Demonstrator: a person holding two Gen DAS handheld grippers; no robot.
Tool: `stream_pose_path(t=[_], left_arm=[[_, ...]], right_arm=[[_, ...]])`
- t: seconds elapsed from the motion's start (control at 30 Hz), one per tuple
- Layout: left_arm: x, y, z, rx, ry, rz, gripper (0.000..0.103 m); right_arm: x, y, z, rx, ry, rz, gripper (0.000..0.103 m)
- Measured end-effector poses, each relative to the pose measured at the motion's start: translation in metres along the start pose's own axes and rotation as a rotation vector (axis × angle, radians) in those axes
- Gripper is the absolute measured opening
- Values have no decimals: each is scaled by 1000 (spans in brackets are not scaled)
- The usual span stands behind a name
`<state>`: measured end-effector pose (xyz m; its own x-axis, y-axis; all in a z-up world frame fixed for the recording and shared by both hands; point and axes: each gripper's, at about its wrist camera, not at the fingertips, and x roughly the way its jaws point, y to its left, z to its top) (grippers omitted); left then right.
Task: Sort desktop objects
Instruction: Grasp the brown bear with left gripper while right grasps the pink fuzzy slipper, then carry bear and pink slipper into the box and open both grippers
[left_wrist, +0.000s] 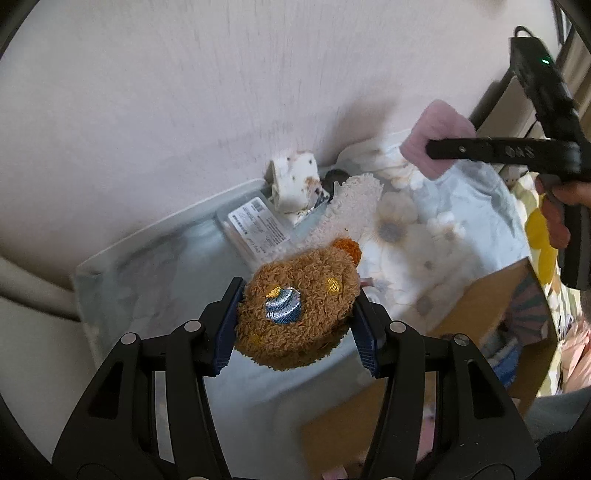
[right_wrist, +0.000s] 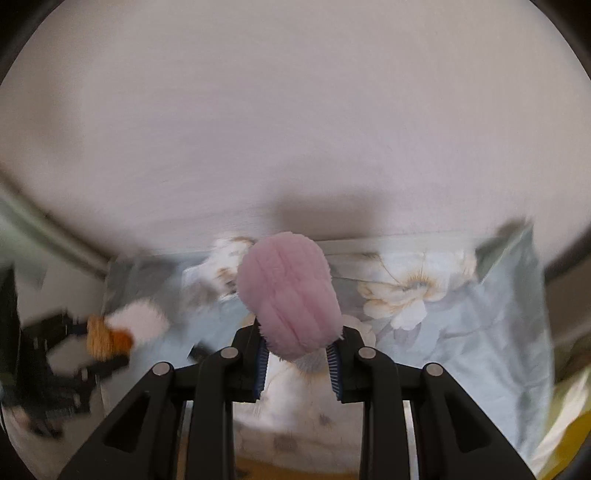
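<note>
Cluttering wall corner: box, towel

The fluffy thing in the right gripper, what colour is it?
Pink. The fluffy thing shows best in the right wrist view, clamped in the right gripper.

Clear box beside, perhaps touching, wall.

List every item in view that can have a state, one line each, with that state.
left gripper: shut on the brown plush toy
brown plush toy: held off the floral cloth
right gripper: shut on the pink fuzzy item
pink fuzzy item: held off the cloth
floral cloth: spread out, wrinkled
clear plastic box: lying on the cloth by the wall
cardboard box: open
</note>
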<state>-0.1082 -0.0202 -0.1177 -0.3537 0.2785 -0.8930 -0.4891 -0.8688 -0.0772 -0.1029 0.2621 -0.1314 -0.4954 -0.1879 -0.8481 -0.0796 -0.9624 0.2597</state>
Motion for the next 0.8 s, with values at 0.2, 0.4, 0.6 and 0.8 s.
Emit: stream_pose_path(t=[0.2, 0.4, 0.6, 0.8], left_arm=[[-54, -14, -16, -27, -52, 15, 51], [-94, -33, -45, -81, -99, 0, 51], [-106, -55, -75, -108, -93, -13, 51], [-99, -77, -106, -118, -46, -27, 51]], right_arm=[[-52, 22, 4, -147, -28, 70, 25], [-79, 29, -26, -280, -22, 69, 25], [-85, 42, -73, -356, 24, 49, 25], [-86, 45, -108, -389, 98, 31, 25]])
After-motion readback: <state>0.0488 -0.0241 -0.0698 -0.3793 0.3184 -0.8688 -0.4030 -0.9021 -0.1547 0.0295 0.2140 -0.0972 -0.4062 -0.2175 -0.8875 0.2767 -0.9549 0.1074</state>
